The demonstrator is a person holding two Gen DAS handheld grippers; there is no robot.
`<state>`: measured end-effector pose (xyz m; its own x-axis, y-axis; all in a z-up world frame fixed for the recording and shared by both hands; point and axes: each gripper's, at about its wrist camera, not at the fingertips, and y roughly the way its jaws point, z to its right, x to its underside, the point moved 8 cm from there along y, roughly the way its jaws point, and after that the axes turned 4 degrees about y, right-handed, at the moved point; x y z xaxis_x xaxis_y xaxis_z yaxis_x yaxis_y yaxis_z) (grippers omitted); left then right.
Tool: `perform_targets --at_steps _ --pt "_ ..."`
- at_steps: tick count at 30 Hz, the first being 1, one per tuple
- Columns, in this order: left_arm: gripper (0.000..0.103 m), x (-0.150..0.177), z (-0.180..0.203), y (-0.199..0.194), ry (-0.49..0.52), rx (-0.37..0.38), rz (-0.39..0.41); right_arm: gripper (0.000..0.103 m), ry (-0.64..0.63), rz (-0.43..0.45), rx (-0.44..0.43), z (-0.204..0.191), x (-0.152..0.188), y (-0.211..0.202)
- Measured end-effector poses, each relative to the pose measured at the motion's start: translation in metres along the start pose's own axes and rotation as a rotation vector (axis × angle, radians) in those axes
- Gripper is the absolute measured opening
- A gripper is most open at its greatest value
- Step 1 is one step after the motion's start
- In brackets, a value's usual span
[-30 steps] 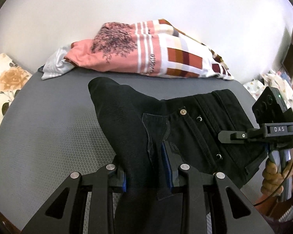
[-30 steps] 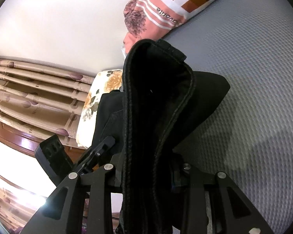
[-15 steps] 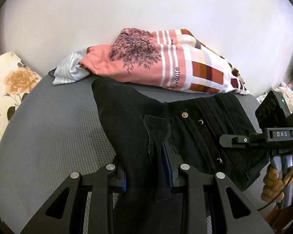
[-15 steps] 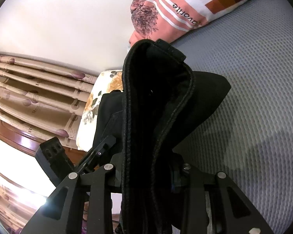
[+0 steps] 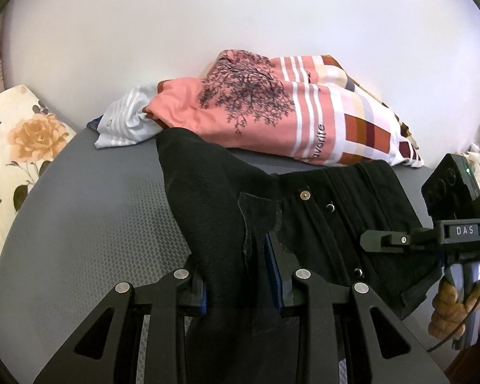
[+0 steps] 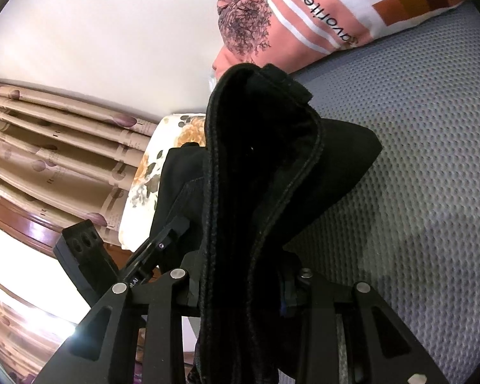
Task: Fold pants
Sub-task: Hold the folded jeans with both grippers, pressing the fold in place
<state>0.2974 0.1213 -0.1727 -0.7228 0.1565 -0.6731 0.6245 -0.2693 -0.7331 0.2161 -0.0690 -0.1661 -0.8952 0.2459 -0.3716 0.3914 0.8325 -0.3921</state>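
Observation:
The black pants [image 5: 304,224] hang lifted above the grey mat [image 5: 80,240], waistband stretched between both grippers. My left gripper [image 5: 240,275] is shut on the pants' left edge near the fly. In the left wrist view my right gripper [image 5: 384,243] shows at the right, shut on the waistband's other end, with a hand on its handle. In the right wrist view the black pants [image 6: 259,192] bunch thickly between the fingers of my right gripper [image 6: 243,288]; my left gripper [image 6: 163,246] shows at lower left.
A pile of pink, striped and checked clothes [image 5: 272,121] lies at the mat's far edge against the white wall. A floral pillow [image 5: 12,147] is at the left. Curtains [image 6: 48,147] hang beyond the pillow. Grey mat [image 6: 416,160] spreads right of the pants.
Both grippers have carried the pants forward toward the clothes pile, which now looks nearer and larger. Both grips are unchanged.

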Motion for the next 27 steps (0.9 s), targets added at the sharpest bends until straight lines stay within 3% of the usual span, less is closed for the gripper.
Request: perform_targets --at_steps 27 --pt "0.029 -0.02 -0.037 0.038 0.01 -0.047 -0.005 0.03 0.002 0.019 0.014 0.001 -0.013 0.013"
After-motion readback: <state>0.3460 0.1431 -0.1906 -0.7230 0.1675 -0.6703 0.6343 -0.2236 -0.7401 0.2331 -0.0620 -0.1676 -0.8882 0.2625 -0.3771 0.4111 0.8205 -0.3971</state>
